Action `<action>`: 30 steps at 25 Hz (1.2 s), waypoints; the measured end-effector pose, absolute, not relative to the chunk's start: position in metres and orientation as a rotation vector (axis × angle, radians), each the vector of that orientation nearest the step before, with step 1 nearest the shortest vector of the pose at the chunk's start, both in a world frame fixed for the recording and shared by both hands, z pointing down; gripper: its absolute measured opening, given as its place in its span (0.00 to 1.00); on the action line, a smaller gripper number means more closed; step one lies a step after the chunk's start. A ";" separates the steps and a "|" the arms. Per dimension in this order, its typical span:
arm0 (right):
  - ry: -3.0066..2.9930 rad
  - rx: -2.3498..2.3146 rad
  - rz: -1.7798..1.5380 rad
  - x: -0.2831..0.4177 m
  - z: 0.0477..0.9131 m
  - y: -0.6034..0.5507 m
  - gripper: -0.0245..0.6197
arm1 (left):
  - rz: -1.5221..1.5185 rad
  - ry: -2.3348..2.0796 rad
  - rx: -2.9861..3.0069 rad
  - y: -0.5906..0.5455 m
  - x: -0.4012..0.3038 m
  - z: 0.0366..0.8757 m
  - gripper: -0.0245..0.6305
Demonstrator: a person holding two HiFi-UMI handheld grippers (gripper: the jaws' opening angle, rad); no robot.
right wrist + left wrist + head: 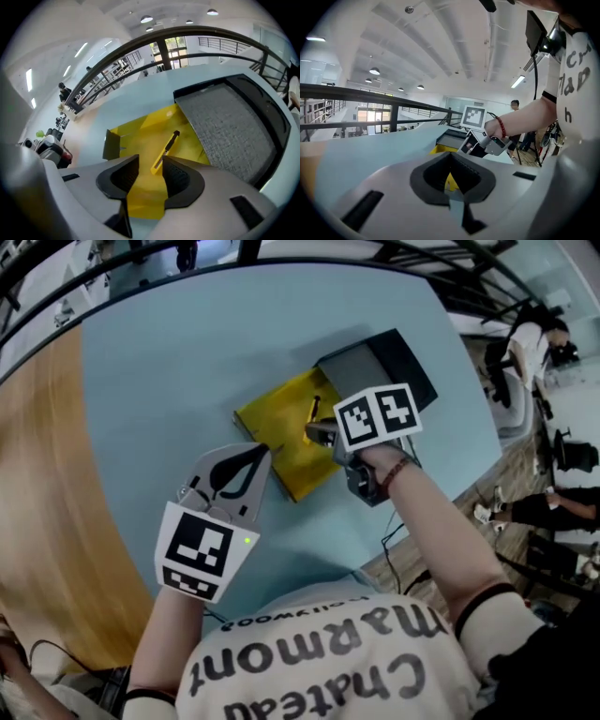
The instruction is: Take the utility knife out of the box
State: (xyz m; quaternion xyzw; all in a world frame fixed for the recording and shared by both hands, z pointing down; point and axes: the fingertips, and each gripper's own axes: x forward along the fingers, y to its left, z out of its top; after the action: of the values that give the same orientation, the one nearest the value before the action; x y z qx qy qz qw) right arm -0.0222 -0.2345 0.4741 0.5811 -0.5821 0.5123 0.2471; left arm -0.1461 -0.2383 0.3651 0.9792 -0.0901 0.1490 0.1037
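The right gripper (pixel 150 161) is spread, the utility knife (pixel 166 150) just ahead between its jaws: descend squarely before clenching; the left gripper (pixel 451 155) is closed.

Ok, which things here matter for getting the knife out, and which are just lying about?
Job: utility knife; yellow box holding it; right hand-held gripper, open over the knife; left hand-held gripper at the box's corner.

Lying about: grey foam-lined case beside the box; bystander off to the side.
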 end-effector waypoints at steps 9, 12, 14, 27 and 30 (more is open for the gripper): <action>-1.348 1.729 1.492 0.006 0.514 -0.228 0.33 | 0.418 -0.255 2.861 -0.227 -0.153 0.381 0.04; -1.291 1.754 1.472 0.004 0.527 -0.236 0.33 | 0.426 -0.273 2.840 -0.231 -0.167 0.393 0.04; -1.265 1.753 1.445 0.006 0.527 -0.237 0.31 | 0.430 -0.285 2.829 -0.232 -0.172 0.393 0.04; -1.222 1.738 1.357 0.013 0.504 -0.223 0.17 | 0.417 -0.318 2.780 -0.218 -0.183 0.367 0.04; -1.267 1.758 1.336 0.018 0.498 -0.226 0.16 | 0.421 -0.313 2.792 -0.215 -0.178 0.365 0.04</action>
State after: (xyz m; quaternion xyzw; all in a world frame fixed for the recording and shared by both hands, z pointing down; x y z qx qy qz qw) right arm 0.0183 -0.2257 0.4980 0.6602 -0.4758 0.5017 0.2933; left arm -0.1777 -0.2155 0.3649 0.9717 -0.1090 0.1464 0.1498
